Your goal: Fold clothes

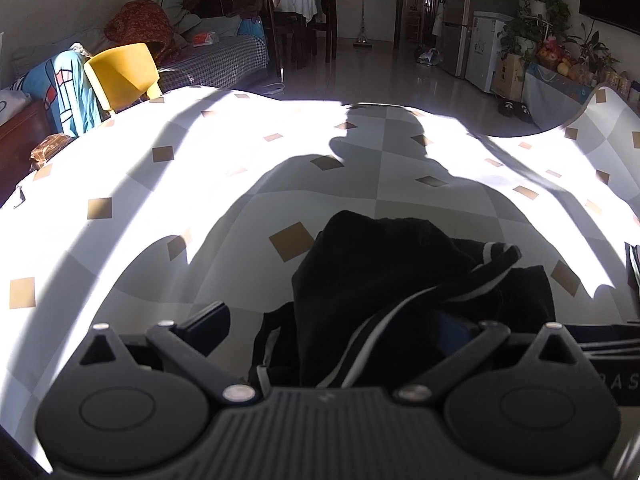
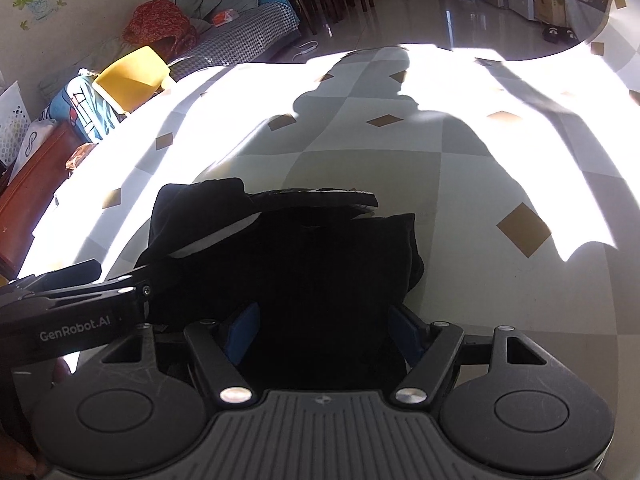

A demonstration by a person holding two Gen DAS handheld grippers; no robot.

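A black garment (image 1: pixel 400 272) with thin white stripes lies bunched in a small heap on the checked tablecloth (image 1: pixel 120 184), inside a person's shadow. My left gripper (image 1: pixel 332 320) stands open just above its near edge; the left finger is clear of the cloth and the right blue pad (image 1: pixel 456 330) is beside a fold. In the right wrist view the garment (image 2: pixel 300 260) fills the space between my right gripper's (image 2: pixel 324 328) wide-apart blue pads (image 2: pixel 244 332), which stand open over it. The left gripper (image 2: pixel 120 276) reaches in at the heap's left edge.
The tablecloth (image 2: pixel 480 160) is brightly sunlit around the shadow. A yellow chair (image 1: pixel 124 72) and a sofa (image 1: pixel 216 60) stand beyond the table's far left edge. A wooden cabinet (image 2: pixel 36 200) is at the left, and a dark object (image 1: pixel 632 264) lies at the right edge.
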